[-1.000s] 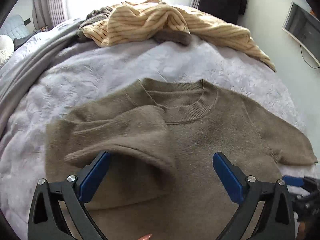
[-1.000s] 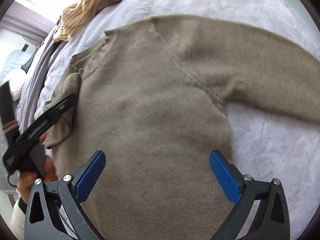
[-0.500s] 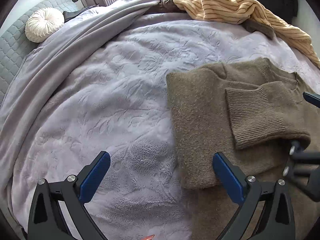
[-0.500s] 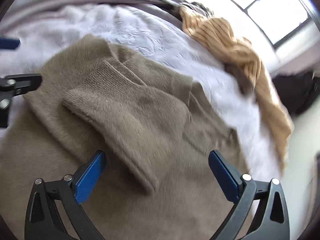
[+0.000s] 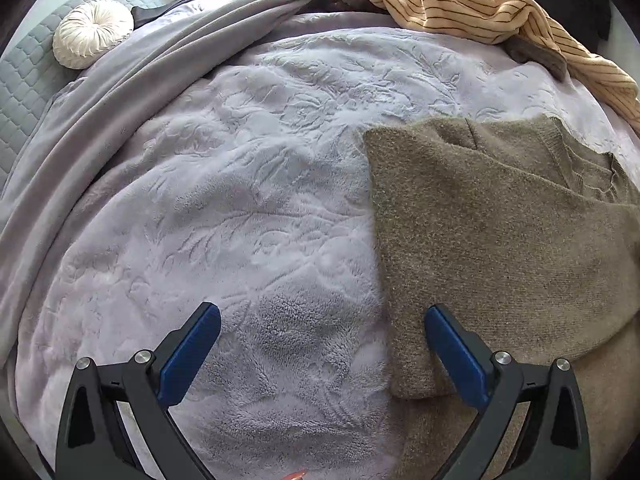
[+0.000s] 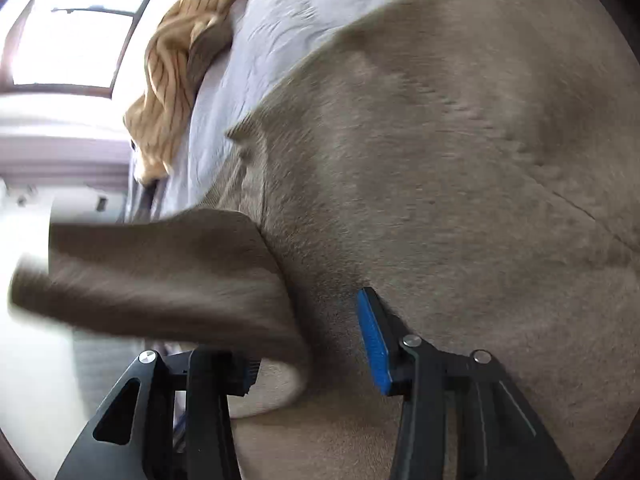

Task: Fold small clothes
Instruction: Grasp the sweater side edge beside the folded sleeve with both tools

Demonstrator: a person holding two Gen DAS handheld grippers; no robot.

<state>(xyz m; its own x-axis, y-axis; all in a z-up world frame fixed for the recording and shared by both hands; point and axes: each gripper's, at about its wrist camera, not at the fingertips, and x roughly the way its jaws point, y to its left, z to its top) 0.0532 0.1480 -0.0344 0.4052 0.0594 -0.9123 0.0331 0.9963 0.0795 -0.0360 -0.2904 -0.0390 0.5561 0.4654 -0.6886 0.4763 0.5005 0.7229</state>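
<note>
A brown knit sweater (image 5: 500,232) lies on the lilac blanket, with one side folded over its body. My left gripper (image 5: 320,356) is open and empty, low over the blanket at the sweater's left edge. In the right wrist view the sweater (image 6: 460,160) fills the frame, blurred by motion. My right gripper (image 6: 316,344) has narrowed its jaws around the sweater's sleeve (image 6: 168,272), which lifts off to the left and covers the left finger. The right finger's blue pad (image 6: 374,340) shows.
A yellow striped garment (image 5: 500,8) is heaped at the far side of the bed and also shows in the right wrist view (image 6: 176,80). A round white cushion (image 5: 92,32) lies far left. A grey blanket fold (image 5: 140,80) runs along the left.
My right gripper went from wide open to narrowed around the sleeve and is lifting it. My left gripper swung left off the sweater and stays open.
</note>
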